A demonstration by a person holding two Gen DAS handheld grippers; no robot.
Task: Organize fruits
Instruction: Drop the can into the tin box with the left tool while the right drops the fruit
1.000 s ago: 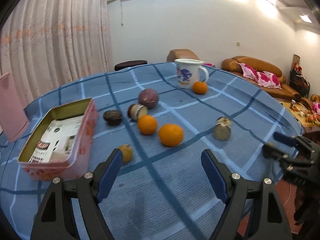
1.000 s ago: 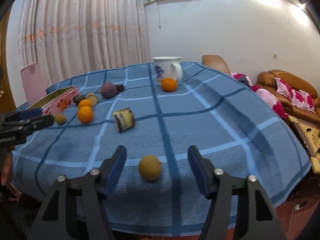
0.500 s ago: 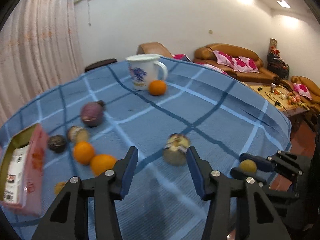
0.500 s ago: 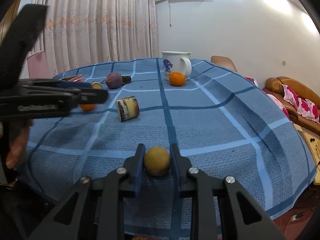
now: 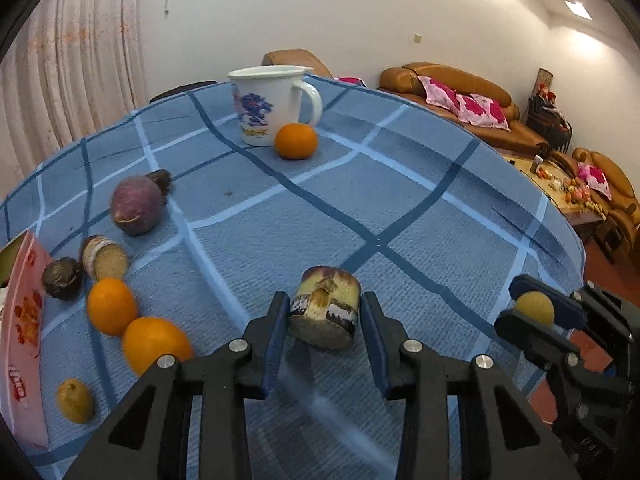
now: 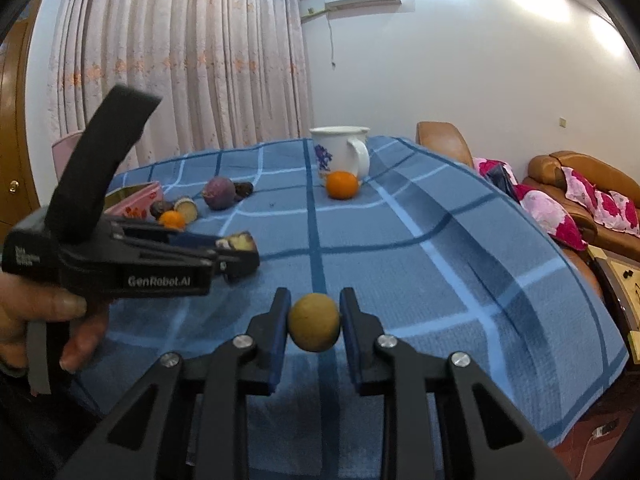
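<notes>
The left claw (image 5: 323,322) has just been closing around a cut sugarcane piece (image 5: 325,312), pads seemingly touching. The right claw (image 6: 314,320) grips a small yellow-brown fruit (image 6: 314,322) above the bench's (image 6: 440,248) near edge.

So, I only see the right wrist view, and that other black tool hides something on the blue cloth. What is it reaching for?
Observer: The left gripper straddles a cut stalk chunk; its jaws have just been closing, but whether they press yet I cannot tell.
Operator: Anything else hidden from me?
Observer: A small yellow fruit lies beside the pink tin.
Operator: Just one orange there?
Observer: No, two oranges side by side.
</notes>
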